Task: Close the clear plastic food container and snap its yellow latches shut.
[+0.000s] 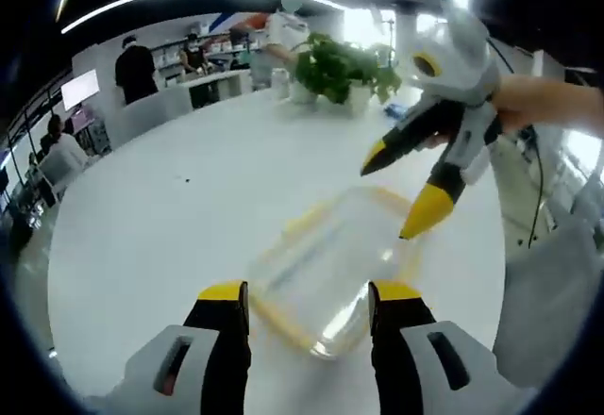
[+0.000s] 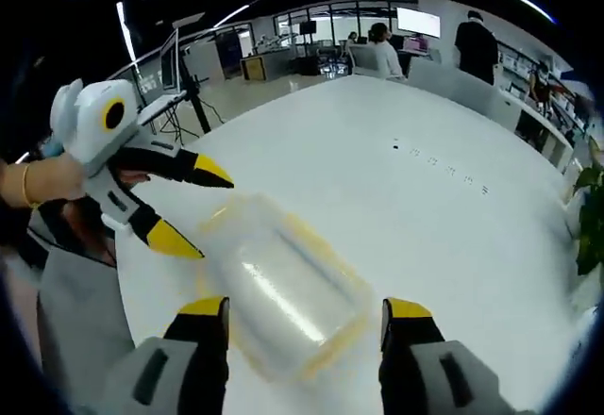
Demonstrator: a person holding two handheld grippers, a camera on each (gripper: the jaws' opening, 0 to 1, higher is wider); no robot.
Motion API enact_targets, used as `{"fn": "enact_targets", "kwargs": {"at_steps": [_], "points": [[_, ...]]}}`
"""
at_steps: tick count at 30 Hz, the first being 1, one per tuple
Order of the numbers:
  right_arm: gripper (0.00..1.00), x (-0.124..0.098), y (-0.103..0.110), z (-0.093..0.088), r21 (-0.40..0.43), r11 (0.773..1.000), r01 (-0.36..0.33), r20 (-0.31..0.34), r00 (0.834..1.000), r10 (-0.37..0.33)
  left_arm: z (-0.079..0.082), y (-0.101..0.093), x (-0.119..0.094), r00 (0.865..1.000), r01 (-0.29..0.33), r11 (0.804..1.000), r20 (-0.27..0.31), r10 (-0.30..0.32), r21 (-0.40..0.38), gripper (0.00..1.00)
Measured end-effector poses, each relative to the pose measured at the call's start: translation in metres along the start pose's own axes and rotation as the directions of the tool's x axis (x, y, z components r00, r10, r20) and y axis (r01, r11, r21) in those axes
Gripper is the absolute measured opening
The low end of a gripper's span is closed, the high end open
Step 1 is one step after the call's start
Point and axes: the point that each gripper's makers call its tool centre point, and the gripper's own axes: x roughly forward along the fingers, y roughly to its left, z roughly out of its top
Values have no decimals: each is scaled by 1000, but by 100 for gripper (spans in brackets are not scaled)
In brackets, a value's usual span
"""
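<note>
Container (image 1: 326, 269) of clear plastic with a yellow rim, lying flat on the white table (image 1: 189, 207); its outline is blurred in both views, so the position of lid and latches cannot be told. In the left gripper view it lies just ahead of the left gripper (image 1: 309, 292), between the lines of the two yellow-tipped jaws, which stand spread apart with nothing held. In the right gripper view the container (image 2: 283, 288) lies likewise just ahead of the right gripper (image 2: 307, 309), whose jaws are also spread wide and hold nothing.

Each gripper appears in the other's view. The right gripper (image 1: 401, 198) enters the left gripper view from the right, held in a hand (image 1: 538, 104), its two yellow tips parted and hanging over the far corner of the container; contact cannot be told. The left gripper (image 2: 198, 207) enters the right gripper view from the left, tips parted beside the container's near-left corner.

Farther off, a leafy potted plant (image 1: 344, 71) stands at the far edge of the table, and several people (image 1: 137, 66) sit or stand at desks in the office beyond.
</note>
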Motion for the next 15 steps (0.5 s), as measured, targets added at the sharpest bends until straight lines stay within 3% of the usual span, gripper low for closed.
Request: {"fn": "enact_targets", "kwargs": {"at_steps": [12,15], "points": [[63,3,-5,-25,65,998,26,-37,999,-24,-19,7,4,1000,-12,992,-31,8,-124,46],[61,4,-2,-26,152,988,3,-10,1000,-2,-22,8,3,1000,-5,985,-26,1,-173,46]]}}
